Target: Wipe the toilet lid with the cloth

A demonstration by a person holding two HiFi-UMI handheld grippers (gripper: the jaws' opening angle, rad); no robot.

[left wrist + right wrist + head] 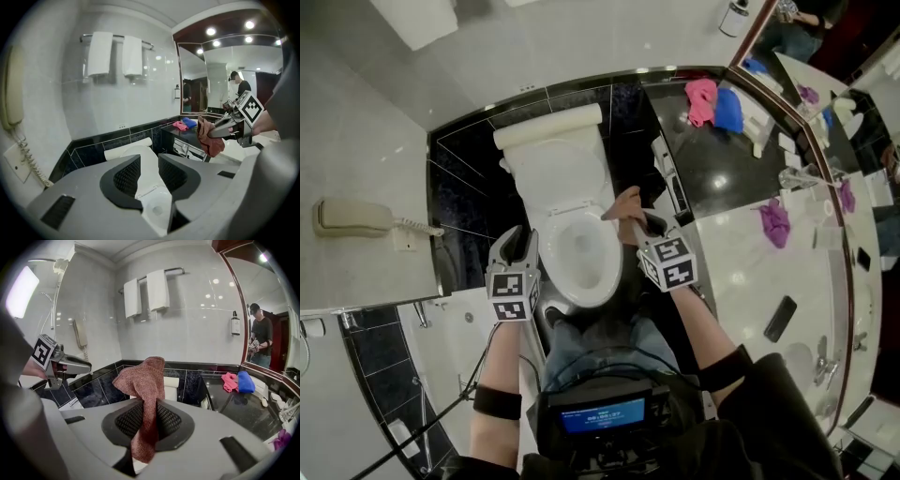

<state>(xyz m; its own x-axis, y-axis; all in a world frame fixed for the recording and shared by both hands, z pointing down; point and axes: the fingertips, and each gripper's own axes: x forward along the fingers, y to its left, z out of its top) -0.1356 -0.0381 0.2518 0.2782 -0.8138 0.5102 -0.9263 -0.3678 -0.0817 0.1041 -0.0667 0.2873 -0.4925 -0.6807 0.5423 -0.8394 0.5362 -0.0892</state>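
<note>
Left jaws: I am seeing the left gripper (149, 176) holding its jaws spread, with nothing between them and only the toilet showing through the gap.
Right jaws: the right gripper (147, 420) is pinching the cloth (143, 380), which is bunching above the pads and drooping below them.
Cloth's place: it is hanging in the air by the bowl's right side, apart from the toilet lid (561, 173).
Lid: it is standing raised against the cistern (548, 127).
Views: the head view is giving me only a scrap of cloth, while the left gripper view is showing it dangling side-on.
Blocking: in the right gripper view the cloth is covering most of the toilet.
Counter: a pink cloth (701, 100) and a blue cloth (728, 110) are lying side by side.
Wall: two white towels (101, 54) are hanging on a rail.
</note>
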